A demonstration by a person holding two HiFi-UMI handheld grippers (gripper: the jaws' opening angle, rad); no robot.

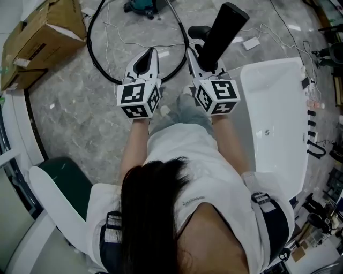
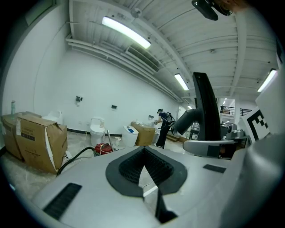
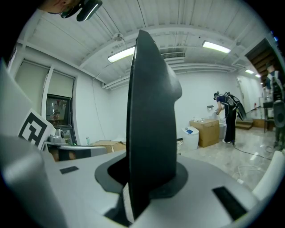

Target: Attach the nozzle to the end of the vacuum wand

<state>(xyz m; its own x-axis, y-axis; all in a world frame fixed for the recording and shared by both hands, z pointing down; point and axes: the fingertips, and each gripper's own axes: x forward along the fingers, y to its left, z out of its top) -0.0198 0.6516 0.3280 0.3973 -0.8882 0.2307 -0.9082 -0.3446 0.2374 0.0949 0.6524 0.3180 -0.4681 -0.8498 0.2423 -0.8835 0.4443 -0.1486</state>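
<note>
A long black nozzle point(image 1: 222, 33) stands tilted up between the jaws of my right gripper point(image 1: 201, 61), which is shut on its lower end. In the right gripper view the nozzle point(image 3: 149, 120) fills the middle and rises from the jaws. My left gripper point(image 1: 149, 56) is beside it on the left, shut with nothing in it; its ribbed pads point(image 2: 153, 167) meet at the tip. From the left gripper view the nozzle point(image 2: 206, 109) shows at the right. A black hose point(image 1: 92, 45) loops on the floor ahead. I cannot make out the wand's end.
A cardboard box point(image 1: 40, 37) lies at the far left, a white bathtub point(image 1: 273, 107) at the right. A vacuum body point(image 1: 142, 6) sits at the top edge, with thin white cables point(image 1: 268, 32) on the marble floor. A person point(image 3: 229, 116) stands far off by boxes.
</note>
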